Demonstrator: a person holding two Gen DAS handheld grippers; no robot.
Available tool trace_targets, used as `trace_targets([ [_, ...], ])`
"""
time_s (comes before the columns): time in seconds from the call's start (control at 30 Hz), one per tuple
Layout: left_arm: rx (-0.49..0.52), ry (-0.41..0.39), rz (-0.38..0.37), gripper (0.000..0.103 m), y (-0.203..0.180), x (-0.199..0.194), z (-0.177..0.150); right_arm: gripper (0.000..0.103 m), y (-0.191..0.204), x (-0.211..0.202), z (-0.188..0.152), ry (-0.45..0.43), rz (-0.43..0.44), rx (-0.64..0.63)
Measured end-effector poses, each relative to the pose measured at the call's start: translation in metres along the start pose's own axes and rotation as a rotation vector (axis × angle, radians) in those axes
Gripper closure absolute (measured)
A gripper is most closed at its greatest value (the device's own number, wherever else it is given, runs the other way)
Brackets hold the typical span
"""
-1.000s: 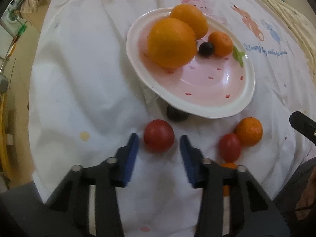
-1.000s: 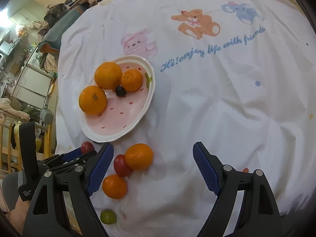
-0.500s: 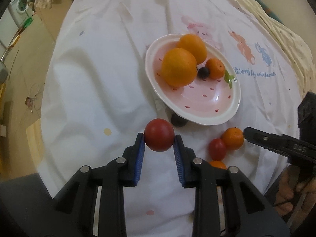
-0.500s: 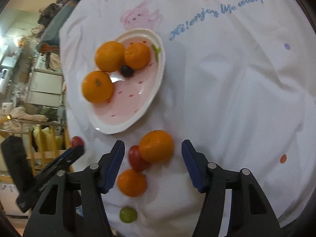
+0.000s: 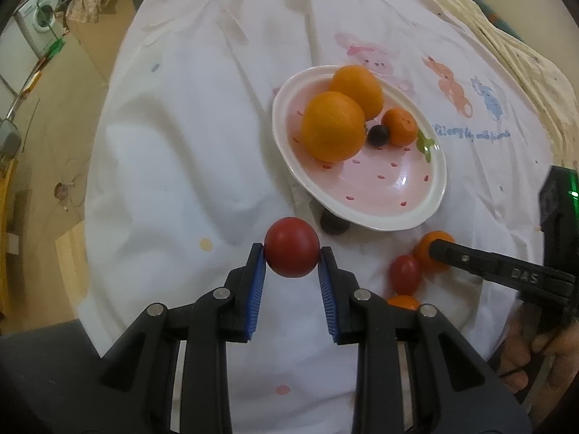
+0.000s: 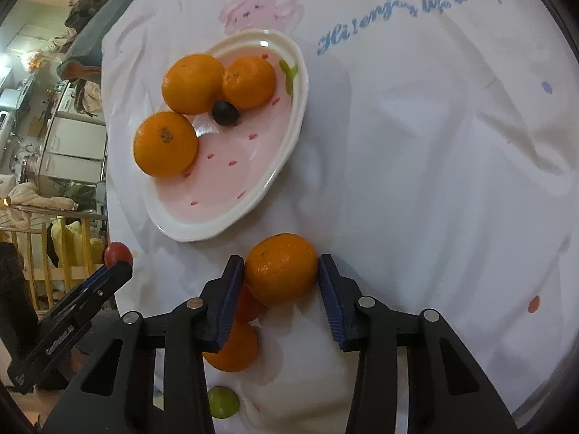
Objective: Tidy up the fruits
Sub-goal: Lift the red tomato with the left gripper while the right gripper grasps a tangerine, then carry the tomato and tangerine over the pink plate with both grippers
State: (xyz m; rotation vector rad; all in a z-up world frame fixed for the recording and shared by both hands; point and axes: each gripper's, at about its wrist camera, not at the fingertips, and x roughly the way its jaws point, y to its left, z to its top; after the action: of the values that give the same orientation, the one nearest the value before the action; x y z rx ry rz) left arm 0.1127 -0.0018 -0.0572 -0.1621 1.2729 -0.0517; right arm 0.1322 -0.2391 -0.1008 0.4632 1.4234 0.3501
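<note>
A pink plate (image 5: 398,213) (image 6: 253,195) with white rim holds two big oranges (image 5: 333,126), a small mandarin (image 5: 400,126) and a dark berry (image 5: 378,135). My left gripper (image 5: 291,257) is shut on a red tomato (image 5: 291,251) and holds it above the cloth, near the plate's front rim. My right gripper (image 6: 281,269) has closed its pads on a mandarin (image 6: 282,269) that lies on the cloth below the plate. Beside it lie a second red tomato (image 5: 404,275), another mandarin (image 6: 233,349) and a small green fruit (image 6: 222,401).
A dark berry (image 5: 334,225) lies under the plate's near rim. The white printed cloth (image 6: 434,144) covers the round table; its edge drops off at the left and front. Room furniture stands beyond the table's edge.
My left gripper closed on the red tomato and lifted it off the cloth. My right gripper moved down to the mandarin and narrowed until its pads touched it.
</note>
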Motion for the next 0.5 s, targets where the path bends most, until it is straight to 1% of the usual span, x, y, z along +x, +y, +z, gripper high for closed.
trace_targets([
  [0.17,-0.004,-0.006,0.011,0.078,-0.002,0.002,0.002,0.059,-0.004,-0.018,-0.003,-0.048,0.012,-0.002],
  [0.3,0.005,-0.033,0.028,0.078,-0.005,-0.002,0.004,0.059,-0.01,-0.034,-0.005,-0.094,0.036,0.023],
  [0.4,-0.01,-0.042,0.02,0.078,-0.004,-0.007,0.006,0.059,-0.008,-0.058,-0.003,-0.163,0.045,0.039],
  [0.5,-0.01,-0.049,0.006,0.078,-0.005,-0.016,0.011,0.059,0.006,-0.085,0.0,-0.229,0.086,0.022],
])
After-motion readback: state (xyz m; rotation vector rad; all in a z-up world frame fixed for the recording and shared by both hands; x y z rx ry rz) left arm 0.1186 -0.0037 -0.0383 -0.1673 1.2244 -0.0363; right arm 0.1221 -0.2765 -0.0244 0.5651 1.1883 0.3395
